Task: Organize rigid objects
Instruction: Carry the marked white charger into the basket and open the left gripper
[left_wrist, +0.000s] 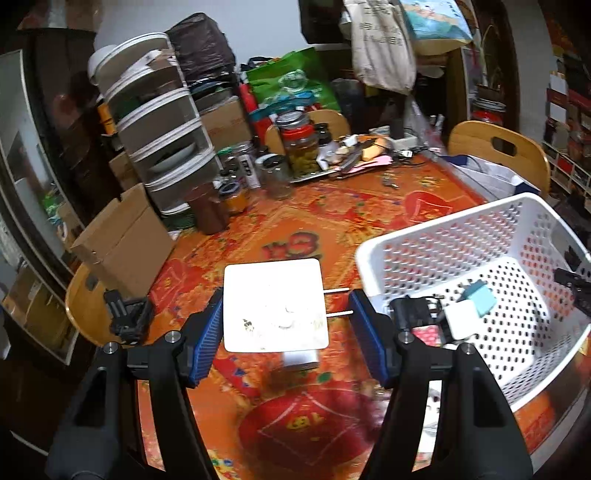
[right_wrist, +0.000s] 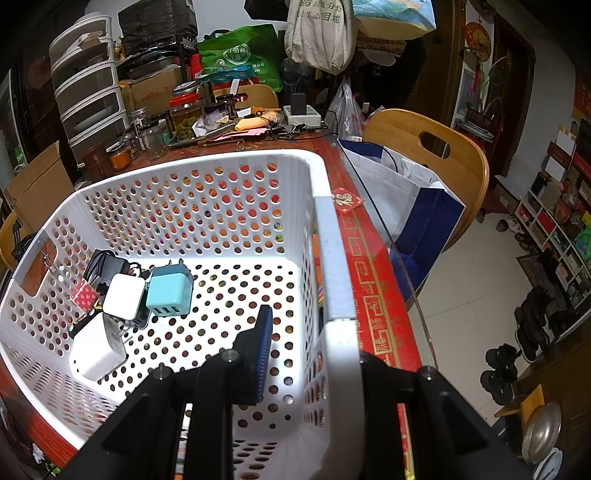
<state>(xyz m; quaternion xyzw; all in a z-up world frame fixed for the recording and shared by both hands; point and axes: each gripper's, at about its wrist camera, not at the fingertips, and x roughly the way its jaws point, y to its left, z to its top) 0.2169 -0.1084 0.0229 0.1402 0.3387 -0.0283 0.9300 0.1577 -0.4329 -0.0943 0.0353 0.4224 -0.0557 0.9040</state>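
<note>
Both tongs were seen at work. Between the blue pads of the left gripper (left_wrist: 286, 334) a flat white charger (left_wrist: 275, 304) was held, its two prongs (left_wrist: 338, 301) sticking out toward the right pad; the jaws stood about half open, closed on the charger's width. It was carried clear of the table (left_wrist: 314, 221), with a smaller white block (left_wrist: 301, 360) lying on the cloth just beneath.

The right gripper (right_wrist: 314, 339) was clamped on the near wall of the white basket (right_wrist: 338, 258), one pad inside and the other finger outside, jaws nearly closed on the thin plastic. The basket was probably pinned this way so that it would not slide while things were dropped in.

Farther inside, a teal charger (right_wrist: 170, 291), a white cube charger (right_wrist: 123, 295), a larger white plug (right_wrist: 98, 350) and a black adapter (right_wrist: 107, 267) were heaped against the far-left wall, leaving most of the perforated floor free. Beyond the basket's right rim, the table edge (right_wrist: 373, 295) ran close, with a chair (right_wrist: 436, 155) past it.
</note>
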